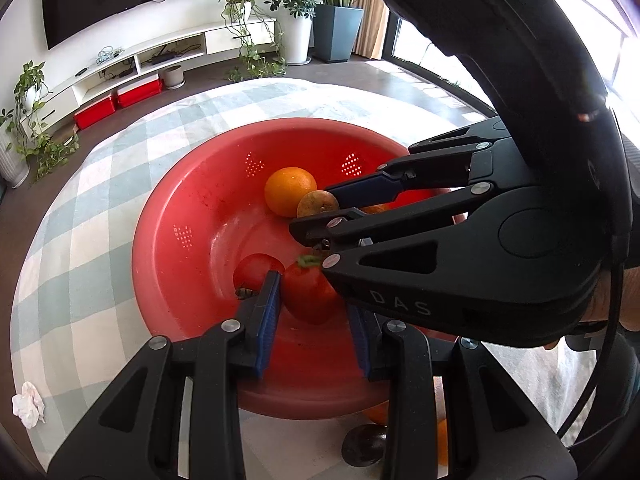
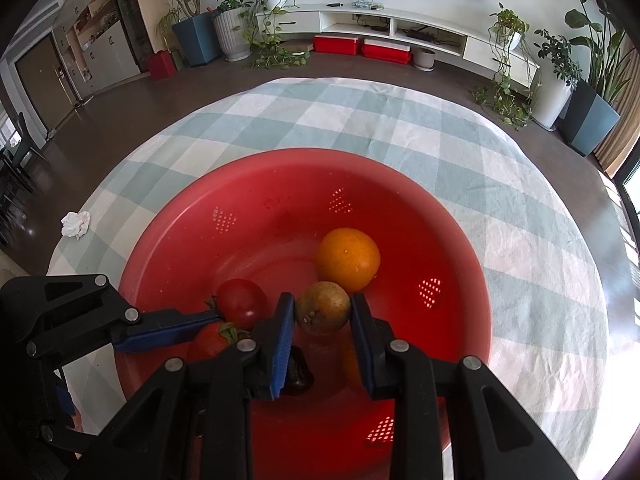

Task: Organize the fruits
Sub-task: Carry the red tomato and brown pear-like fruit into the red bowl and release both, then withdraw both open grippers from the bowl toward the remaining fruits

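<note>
A red colander bowl [image 1: 176,240] [image 2: 180,248] sits on the checked tablecloth. It holds an orange [image 1: 290,191] [image 2: 348,259], a brownish-green fruit [image 1: 316,205] [image 2: 323,308] and two tomatoes [image 1: 308,294] [image 2: 242,303]. My left gripper [image 1: 314,316] is over the bowl, its blue pads around the near tomato [image 2: 208,342], touching it on the left side. My right gripper [image 2: 322,336] has its pads on both sides of the brownish-green fruit; it also shows in the left wrist view [image 1: 320,210]. A dark object [image 2: 298,372] lies under the right gripper.
A crumpled white tissue [image 1: 28,404] [image 2: 75,224] lies near the table's left edge. A dark fruit [image 1: 364,444] and orange fruits [image 1: 442,440] lie on the cloth in front of the bowl. Potted plants and a TV shelf stand behind.
</note>
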Available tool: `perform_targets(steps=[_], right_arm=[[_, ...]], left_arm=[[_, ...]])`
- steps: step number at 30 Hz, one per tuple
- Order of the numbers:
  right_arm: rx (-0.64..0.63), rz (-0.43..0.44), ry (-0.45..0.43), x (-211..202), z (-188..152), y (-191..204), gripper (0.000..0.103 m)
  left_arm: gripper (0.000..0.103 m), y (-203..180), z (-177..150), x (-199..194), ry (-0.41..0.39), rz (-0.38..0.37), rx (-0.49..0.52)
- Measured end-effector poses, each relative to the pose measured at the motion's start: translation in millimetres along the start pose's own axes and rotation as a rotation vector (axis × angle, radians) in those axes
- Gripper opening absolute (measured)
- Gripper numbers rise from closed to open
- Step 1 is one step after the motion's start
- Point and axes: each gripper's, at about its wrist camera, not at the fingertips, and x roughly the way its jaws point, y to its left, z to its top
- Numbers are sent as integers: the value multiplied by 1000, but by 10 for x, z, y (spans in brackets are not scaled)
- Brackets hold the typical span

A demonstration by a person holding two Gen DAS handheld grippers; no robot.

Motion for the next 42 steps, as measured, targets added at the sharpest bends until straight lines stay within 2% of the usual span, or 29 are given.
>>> perform_targets(steps=[2,6,11,14,16,18,20,22,23,24,27,30,33,36,40,42], right_arm=[[0,-2,0,0,1,0,31],[12,0,5,-3,5,9,37],[14,-6,-2,-49,-1,18,40],[29,6,-16,-118,-5,8,42],[41,20,-37,-199,-5,7,48],[56,32,-70,-314,-9,1,62],[77,42,-108,-461,-12,-22,64],[113,61,-159,-658,-47,-64,67],[132,76,-192,-775,-81,-86,74],[150,92,-231,-900,-132,-101,81],[178,131,-352,-1277,-375,-96,94],[164,148,-429,-1554,-692,7,98],[136,106,-456,-1685,-1031,159,99],[127,57,-465,-1718,-1360,287,99],[154,55,-426,-1591,-1675,351,97],[150,58,-389,-1480,-1755,380,87]], left_arm=[[32,-11,-4,-10,-2,-5,-3],[50,-41,-10,-58,-15,-14,-8],[55,-45,-17,-124,-35,-31,-26],[64,-44,-33,-174,-47,-39,-33],[71,-40,-47,-212,-58,-33,-35],[73,-27,-59,-271,-74,-33,-42],[79,5,-75,-358,-99,-38,-53],[92,50,-98,-467,-138,-35,-66],[94,73,-111,-528,-161,-39,-73],[95,100,-126,-588,-182,-51,-85],[101,180,-200,-781,-255,-115,-133],[103,175,-303,-978,-328,-148,-137],[103,120,-443,-1118,-358,-105,-100],[103,-56,-649,-1220,-347,-48,-74],[103,-118,-1010,-1335,-323,-39,-143],[103,-121,-1176,-1386,-305,-33,-190]])
